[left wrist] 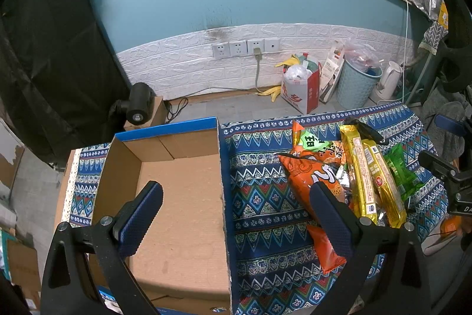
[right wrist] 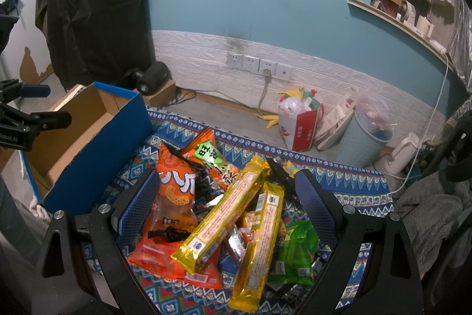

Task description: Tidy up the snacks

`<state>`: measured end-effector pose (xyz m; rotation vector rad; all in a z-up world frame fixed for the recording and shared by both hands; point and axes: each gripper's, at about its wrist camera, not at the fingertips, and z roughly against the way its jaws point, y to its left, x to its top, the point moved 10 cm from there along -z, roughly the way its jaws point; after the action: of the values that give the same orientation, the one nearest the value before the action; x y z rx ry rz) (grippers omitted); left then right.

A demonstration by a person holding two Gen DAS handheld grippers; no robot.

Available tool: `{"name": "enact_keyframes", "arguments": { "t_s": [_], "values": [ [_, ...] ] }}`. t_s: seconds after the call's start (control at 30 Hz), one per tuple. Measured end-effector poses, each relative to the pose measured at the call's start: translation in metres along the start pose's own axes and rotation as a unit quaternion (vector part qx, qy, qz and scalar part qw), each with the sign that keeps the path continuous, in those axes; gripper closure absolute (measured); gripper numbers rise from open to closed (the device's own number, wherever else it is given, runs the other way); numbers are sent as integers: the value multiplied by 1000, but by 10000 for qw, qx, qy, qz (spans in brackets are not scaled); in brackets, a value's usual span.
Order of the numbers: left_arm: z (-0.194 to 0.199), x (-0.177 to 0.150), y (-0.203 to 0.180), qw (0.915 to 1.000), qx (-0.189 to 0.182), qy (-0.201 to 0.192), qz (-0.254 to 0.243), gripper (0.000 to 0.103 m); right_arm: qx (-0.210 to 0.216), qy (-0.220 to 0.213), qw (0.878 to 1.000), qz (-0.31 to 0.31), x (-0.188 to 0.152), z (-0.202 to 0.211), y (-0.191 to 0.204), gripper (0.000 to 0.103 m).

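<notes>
A heap of snack packs lies on the patterned cloth [left wrist: 259, 197]. It holds an orange bag [right wrist: 174, 205], two long yellow packs [right wrist: 224, 211] [right wrist: 259, 250], a green pack [right wrist: 295, 253] and an orange-green bag [right wrist: 212, 158]. My right gripper [right wrist: 228, 202] hovers open just above the heap, its fingers either side of the yellow packs. Left of the heap stands an empty blue cardboard box [left wrist: 183, 197]. Over the box's right wall my left gripper [left wrist: 236, 205] is held open, holding nothing; the same heap [left wrist: 348, 176] lies to its right.
Beyond the table lie bare floor, a red-white bag of rubbish [left wrist: 301, 84], a light blue bin [left wrist: 357, 84] and a white kettle [left wrist: 389, 78]. Wall sockets [left wrist: 244, 47] hold a plugged cable. A black cloth [left wrist: 50, 49] hangs at left.
</notes>
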<state>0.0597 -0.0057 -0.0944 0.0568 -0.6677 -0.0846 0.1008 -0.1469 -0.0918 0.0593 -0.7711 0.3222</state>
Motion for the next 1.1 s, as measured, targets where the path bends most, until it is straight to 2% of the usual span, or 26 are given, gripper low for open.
{"name": "enact_keyframes", "arguments": {
  "t_s": [1.1],
  "values": [
    [-5, -1, 0, 9999, -23, 117, 9, 2, 60, 134, 9999, 27, -6, -3, 1, 12]
  ]
}}
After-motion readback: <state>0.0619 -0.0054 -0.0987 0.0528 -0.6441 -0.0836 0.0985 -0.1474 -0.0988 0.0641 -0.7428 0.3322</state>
